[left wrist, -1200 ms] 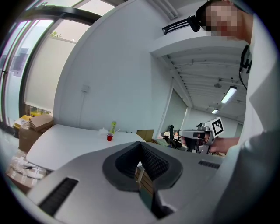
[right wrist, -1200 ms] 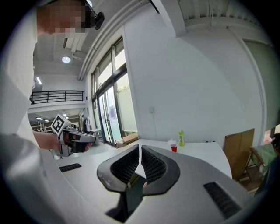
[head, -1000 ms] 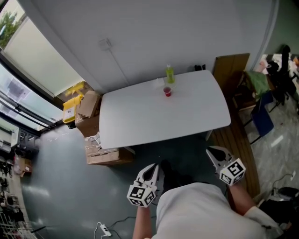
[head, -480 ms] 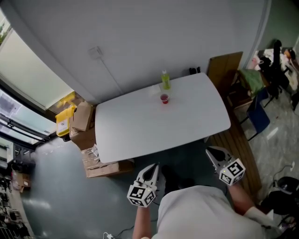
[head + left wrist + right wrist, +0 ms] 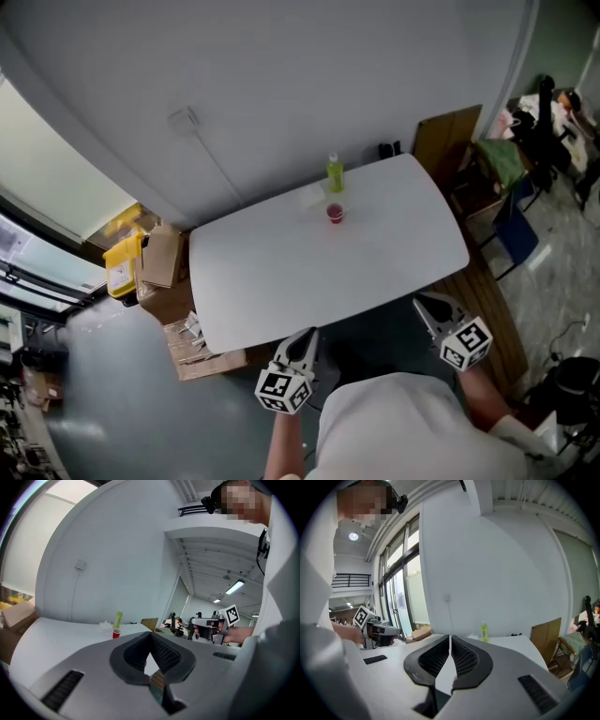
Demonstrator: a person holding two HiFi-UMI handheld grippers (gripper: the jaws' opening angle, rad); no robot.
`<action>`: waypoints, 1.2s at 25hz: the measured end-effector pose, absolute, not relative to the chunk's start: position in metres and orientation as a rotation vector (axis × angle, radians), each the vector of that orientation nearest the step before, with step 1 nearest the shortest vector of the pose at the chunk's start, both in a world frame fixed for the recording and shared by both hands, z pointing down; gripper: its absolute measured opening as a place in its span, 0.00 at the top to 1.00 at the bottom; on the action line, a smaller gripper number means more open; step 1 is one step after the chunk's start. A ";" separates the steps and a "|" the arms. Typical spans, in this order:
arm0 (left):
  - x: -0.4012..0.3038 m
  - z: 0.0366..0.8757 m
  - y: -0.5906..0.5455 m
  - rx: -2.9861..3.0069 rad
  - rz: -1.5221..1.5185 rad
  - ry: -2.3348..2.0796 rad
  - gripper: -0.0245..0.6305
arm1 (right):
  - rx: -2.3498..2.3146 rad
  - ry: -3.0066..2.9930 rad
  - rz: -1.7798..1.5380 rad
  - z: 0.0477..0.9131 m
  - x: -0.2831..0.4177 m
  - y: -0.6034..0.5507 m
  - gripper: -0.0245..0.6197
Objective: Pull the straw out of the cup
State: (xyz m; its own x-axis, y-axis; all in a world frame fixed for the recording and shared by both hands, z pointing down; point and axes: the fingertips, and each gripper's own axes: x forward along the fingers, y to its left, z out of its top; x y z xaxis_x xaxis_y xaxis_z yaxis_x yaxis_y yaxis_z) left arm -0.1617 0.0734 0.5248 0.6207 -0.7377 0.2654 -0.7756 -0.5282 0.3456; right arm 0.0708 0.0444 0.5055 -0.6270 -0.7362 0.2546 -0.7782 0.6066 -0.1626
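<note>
A small red cup (image 5: 335, 213) stands toward the far side of the white table (image 5: 281, 281), and any straw in it is too small to make out. The left gripper view shows the cup (image 5: 116, 633) far beyond the jaws. My left gripper (image 5: 302, 337) is shut and empty, hovering at the table's near edge. My right gripper (image 5: 424, 305) is shut and empty too, just off the near right corner. The jaws of my left gripper (image 5: 151, 635) and right gripper (image 5: 450, 637) both meet at the tips. The cup is hidden in the right gripper view.
A green bottle (image 5: 335, 173) stands just behind the cup, with a pale scrap (image 5: 312, 195) beside it. Cardboard boxes (image 5: 164, 272) and a yellow box (image 5: 119, 272) sit left of the table. A wooden board (image 5: 448, 136) and chairs with clothes (image 5: 511, 159) are at the right.
Both grippers have moved forward to the table's near edge, still shut. The table and cup now sit lower and closer in the head view.
</note>
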 end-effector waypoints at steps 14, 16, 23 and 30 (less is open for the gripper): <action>-0.194 0.532 0.008 2.503 0.216 -1.033 0.96 | 1.384 -2.585 0.428 0.513 0.027 -0.005 0.90; -0.194 0.532 0.003 2.506 0.216 -1.020 0.96 | 1.394 -2.573 0.432 0.515 0.027 -0.007 0.90; -0.181 0.535 -0.015 2.500 0.228 -0.987 0.96 | 1.394 -2.556 0.458 0.515 0.033 -0.024 0.90; -0.165 0.539 -0.039 2.480 0.243 -1.016 0.96 | 1.333 -2.585 0.491 0.525 0.037 -0.054 0.90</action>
